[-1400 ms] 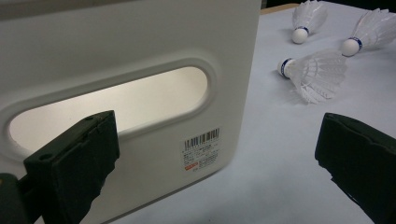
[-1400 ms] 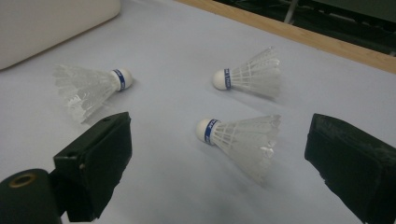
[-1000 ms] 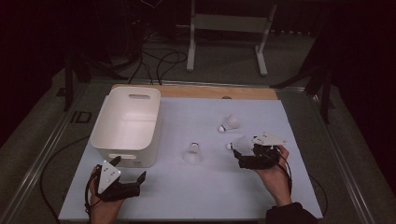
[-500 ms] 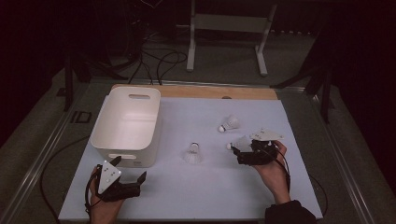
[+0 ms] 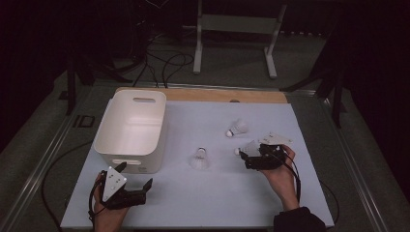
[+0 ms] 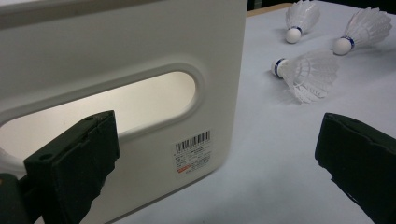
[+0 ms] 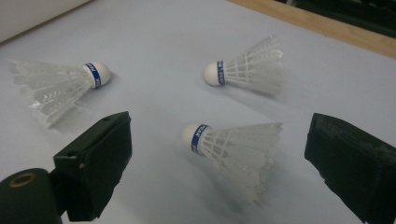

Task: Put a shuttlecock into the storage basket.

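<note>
Right gripper [image 7: 219, 154] has its jaws spread wide with a white shuttlecock [image 7: 233, 149] lying on its side between them, untouched, cork tip with a blue band pointing away from the feather skirt; two more shuttlecocks [image 7: 247, 70] lie farther out. The left gripper [image 6: 210, 158], jaws also wide apart, faces the white bin [image 6: 140, 70] by its handle slot. All this on a pale blue table [image 5: 217, 193] with a wooden far edge, dark room and cables beyond

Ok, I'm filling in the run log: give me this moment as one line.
right gripper: open, jaws around shuttlecock | left gripper: open, idle by bin | three shuttlecocks on table, none binned
</note>
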Demonstrator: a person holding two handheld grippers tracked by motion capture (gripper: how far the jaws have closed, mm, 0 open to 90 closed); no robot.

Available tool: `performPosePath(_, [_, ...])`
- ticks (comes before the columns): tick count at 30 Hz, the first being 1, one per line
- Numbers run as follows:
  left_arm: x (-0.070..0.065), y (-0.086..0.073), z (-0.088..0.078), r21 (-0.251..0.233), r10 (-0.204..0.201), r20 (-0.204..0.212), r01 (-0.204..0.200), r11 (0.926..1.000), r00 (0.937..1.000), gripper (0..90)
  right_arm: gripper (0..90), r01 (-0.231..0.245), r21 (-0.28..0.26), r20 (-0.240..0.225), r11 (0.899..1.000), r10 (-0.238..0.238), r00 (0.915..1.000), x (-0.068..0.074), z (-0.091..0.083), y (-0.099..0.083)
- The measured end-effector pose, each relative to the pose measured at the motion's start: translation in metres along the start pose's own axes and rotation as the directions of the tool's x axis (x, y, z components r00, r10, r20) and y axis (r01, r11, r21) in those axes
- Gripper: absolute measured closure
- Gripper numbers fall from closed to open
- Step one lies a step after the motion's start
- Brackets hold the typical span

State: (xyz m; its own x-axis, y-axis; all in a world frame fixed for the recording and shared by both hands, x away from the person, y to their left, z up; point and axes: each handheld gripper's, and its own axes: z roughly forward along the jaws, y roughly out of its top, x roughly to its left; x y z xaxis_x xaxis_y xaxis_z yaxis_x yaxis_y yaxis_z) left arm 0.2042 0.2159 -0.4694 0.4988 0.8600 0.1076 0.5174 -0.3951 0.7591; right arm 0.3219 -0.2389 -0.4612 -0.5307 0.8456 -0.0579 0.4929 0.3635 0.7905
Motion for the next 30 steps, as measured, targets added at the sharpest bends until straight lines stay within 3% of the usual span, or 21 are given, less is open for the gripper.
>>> performPosePath(5, [0.000,-0.001,0.002,-0.026,-0.004,0.000,0.004,0.9996,1.0000,0.4,7.4,-0.006,0.010,-0.004,1.000,0.006,1.0000,-0.001,0.004,-0.002])
performPosePath(18, [0.000,-0.001,0.001,-0.025,-0.002,0.000,0.002,0.9997,1.0000,0.4,7.5,-0.019,0.058,-0.013,0.998,0.020,0.9997,0.000,0.015,-0.009])
performPosePath(27, [0.000,-0.001,0.002,-0.020,0.002,0.000,-0.002,0.9998,1.0000,0.4,12.7,-0.039,0.107,-0.039,0.993,0.044,0.9983,-0.002,0.026,-0.015])
performPosePath(30, [0.000,0.000,0.000,0.005,0.004,0.001,-0.004,1.0000,1.0000,0.4,13.3,-0.048,0.113,-0.048,0.992,0.054,0.9974,-0.001,0.027,-0.015])
